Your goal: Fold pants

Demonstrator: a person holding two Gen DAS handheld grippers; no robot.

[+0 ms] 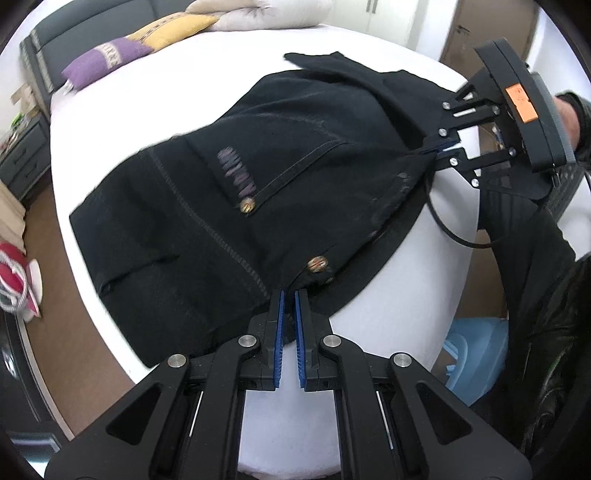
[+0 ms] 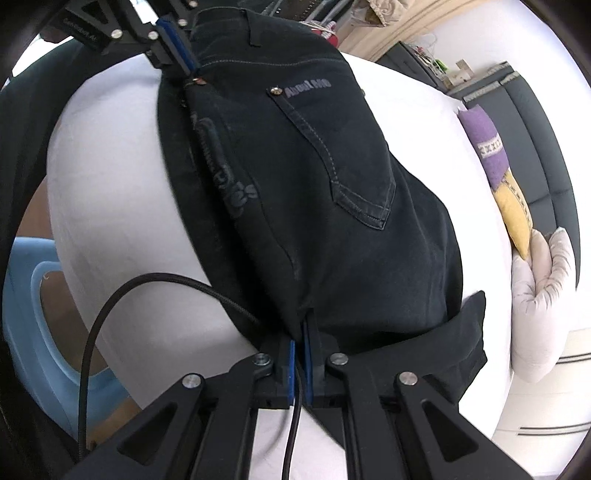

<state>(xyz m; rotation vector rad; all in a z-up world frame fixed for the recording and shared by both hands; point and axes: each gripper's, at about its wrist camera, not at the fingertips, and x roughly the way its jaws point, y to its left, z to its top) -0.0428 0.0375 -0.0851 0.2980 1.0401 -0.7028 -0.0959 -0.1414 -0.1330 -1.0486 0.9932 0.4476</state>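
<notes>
Black jeans (image 1: pixel 229 192) lie folded on a white bed (image 1: pixel 184 88), back pocket and metal rivets facing up. My left gripper (image 1: pixel 289 295) is nearly shut, with a corner of the waistband by a rivet between its blue pads. My right gripper (image 1: pixel 439 147) shows at the right of the left wrist view, shut on the far fold of the jeans. In the right wrist view the right gripper (image 2: pixel 301 332) pinches the jeans (image 2: pixel 314 177) at their near edge, and the left gripper (image 2: pixel 184 62) holds the top corner.
Purple (image 1: pixel 99 62), yellow (image 1: pixel 173 31) and white pillows lie at the head of the bed. A dark headboard (image 2: pixel 535 140) stands behind them. A light blue plastic stool (image 2: pixel 40 306) stands on the brown floor beside the bed. A black cable (image 2: pixel 110 314) loops near the right gripper.
</notes>
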